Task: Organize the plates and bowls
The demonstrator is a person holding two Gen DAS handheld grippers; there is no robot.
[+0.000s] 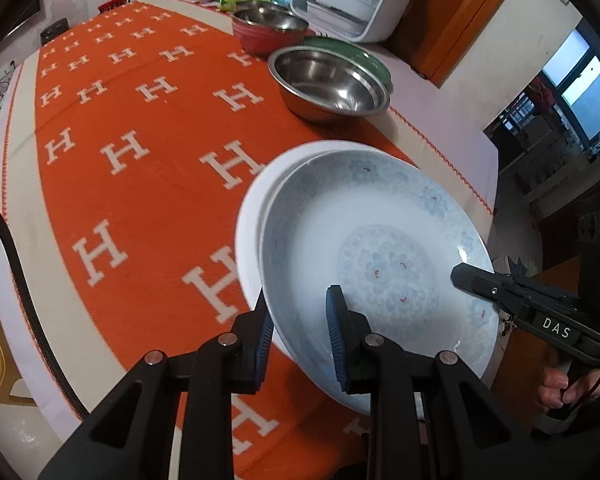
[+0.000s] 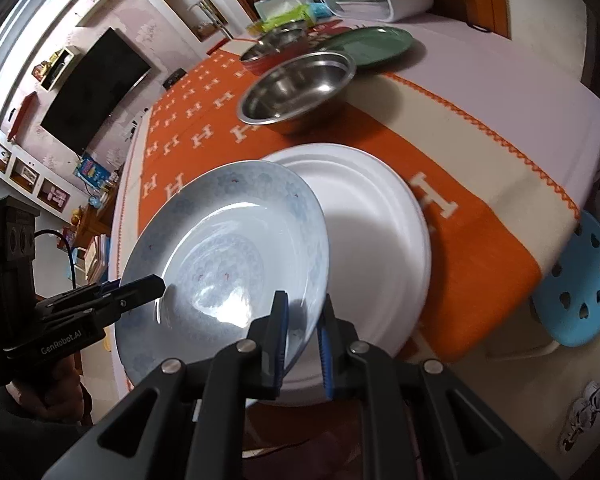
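both hand-held grippers, left [image 1: 300, 330] and right [image 2: 303, 332], clamp patterned plate [image 1: 364, 240], partly hiding white plate [image 2: 376, 216].

The patterned plate [image 2: 228, 248] is hanging tilted over the plain plate [image 2: 372, 240]; behind the plain plate a steel bowl [image 2: 296, 88] is sitting, another bowl [image 1: 268, 28] farther behind.

A table [image 1: 432, 92] was covered by an orange cloth [image 1: 140, 128]. On the cloth were set a white plate [image 2: 372, 216] and, beyond that plate, a steel bowl [image 1: 330, 84].
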